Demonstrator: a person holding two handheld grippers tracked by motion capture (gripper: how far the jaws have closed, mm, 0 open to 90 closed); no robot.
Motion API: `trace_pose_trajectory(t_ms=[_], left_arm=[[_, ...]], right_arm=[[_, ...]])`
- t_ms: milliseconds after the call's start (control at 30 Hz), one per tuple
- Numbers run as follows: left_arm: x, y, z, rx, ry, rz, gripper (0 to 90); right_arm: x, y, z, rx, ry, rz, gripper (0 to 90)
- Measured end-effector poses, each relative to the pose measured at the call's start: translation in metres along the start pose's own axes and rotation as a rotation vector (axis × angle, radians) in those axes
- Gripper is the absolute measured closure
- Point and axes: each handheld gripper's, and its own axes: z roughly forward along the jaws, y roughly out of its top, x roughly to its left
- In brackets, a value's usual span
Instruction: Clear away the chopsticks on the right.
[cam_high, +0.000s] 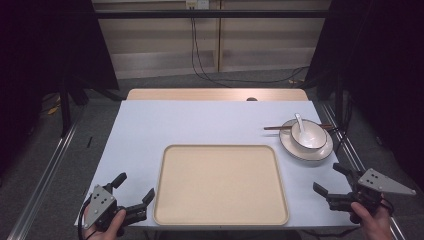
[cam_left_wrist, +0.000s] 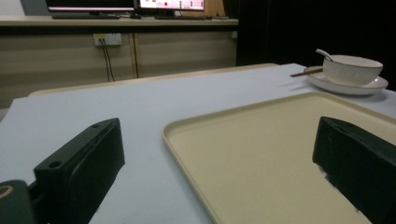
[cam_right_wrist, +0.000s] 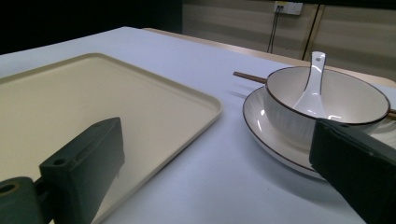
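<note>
Nearest us in the high view, our two hands hold the tongs at the bench's near edge. Our left tongs (cam_high: 135, 189) sit just off the tray's (cam_high: 165, 200) near left corner, jaws spread wide with nothing between them. Our right tongs (cam_high: 334, 179) sit off the tray's near right corner, jaws likewise wide apart and holding nothing.

Between the tongs lies the tray, beige and bare, flat on the pale blue bench (cam_high: 200, 120). In the left gripper view we see its rim run between our two black jaws.

Beyond the right tongs, near the bench's right edge, stands the plate (cam_high: 320, 152), just beside the tray's far right corner but not touching it. On the plate sits the bowl (cam_high: 312, 140), upright, with the spoon (cam_high: 299, 124) leaning inside it, handle up. Chopsticks (cam_high: 274, 128) lie level across the plate's far side, behind the bowl, their tips pointing left over the bench. In the right gripper view, the bowl stands just ahead of our right-hand jaw, clear of it.
</note>
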Motion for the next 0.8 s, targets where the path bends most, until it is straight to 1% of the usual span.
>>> trace_pose_trajectory(t_ms=[33, 67, 100, 233, 267, 300, 367, 400, 433, 533, 567, 600, 633, 667, 700, 733, 767, 800], left_arm=[[0.001, -0.001, 0.001, 0.014, -0.007, -0.007, 2.1], [0.001, -0.001, 0.001, 0.014, -0.007, -0.007, 2.3], [0.002, -0.002, 0.001, 0.013, -0.005, -0.021, 2.6], [0.001, -0.001, 0.003, 0.015, -0.027, -0.016, 2.6], [0.001, -0.001, 0.003, 0.015, -0.027, -0.016, 2.7], [0.001, 0.000, 0.004, 0.009, -0.026, -0.004, 2.8], [0.001, 0.000, 0.003, 0.000, -0.022, -0.001, 2.9], [0.002, 0.000, 0.003, 0.009, -0.020, 0.003, 2.9], [0.002, -0.001, 0.003, 0.009, -0.016, -0.008, 2.9], [0.003, -0.001, 0.004, 0.012, -0.014, -0.009, 2.9], [0.004, -0.001, 0.004, 0.013, -0.022, -0.008, 2.5], [0.004, -0.001, 0.004, 0.013, -0.022, -0.008, 2.3], [0.003, -0.001, 0.004, 0.015, -0.031, -0.012, 2.3], [0.003, -0.001, 0.005, 0.014, -0.029, -0.012, 1.4], [0.003, -0.001, 0.005, 0.008, -0.044, -0.014, 1.2], [0.003, -0.001, 0.006, 0.011, -0.040, -0.005, 1.2], [0.003, -0.001, 0.006, 0.011, -0.040, -0.005, 1.2], [0.002, -0.001, 0.006, 0.017, -0.035, -0.005, 1.2]], right_arm=[[0.000, 0.000, 0.000, -0.001, 0.003, 0.006, 2.4], [0.000, 0.000, 0.000, -0.001, 0.003, 0.006, 2.4], [-0.001, 0.000, 0.000, -0.005, 0.010, 0.016, 2.4], [-0.003, 0.000, -0.001, 0.004, 0.012, 0.033, 2.3], [-0.003, 0.000, -0.001, 0.009, 0.010, 0.037, 2.3], [-0.003, 0.000, -0.002, 0.008, 0.012, 0.034, 2.2], [-0.003, 0.000, -0.002, 0.011, 0.016, 0.033, 2.2], [-0.003, 0.000, -0.003, 0.014, 0.015, 0.031, 2.2], [-0.003, 0.000, -0.003, 0.017, 0.018, 0.028, 2.2], [-0.005, 0.000, -0.002, 0.025, 0.016, 0.028, 2.5], [-0.009, 0.001, -0.002, 0.037, 0.037, 0.042, 2.8], [-0.009, 0.001, -0.002, 0.037, 0.037, 0.042, 2.8], [-0.012, 0.001, -0.002, 0.040, 0.040, 0.052, 2.7], [-0.018, 0.002, -0.004, 0.040, 0.039, 0.048, 5.0], [-0.022, 0.003, -0.005, 0.041, 0.043, 0.040, 5.9], [-0.026, 0.003, -0.007, 0.042, 0.033, 0.033, 5.5], [-0.026, 0.003, -0.007, 0.042, 0.033, 0.033, 5.5], [-0.034, 0.005, -0.010, 0.055, 0.018, 0.016, 5.3]])
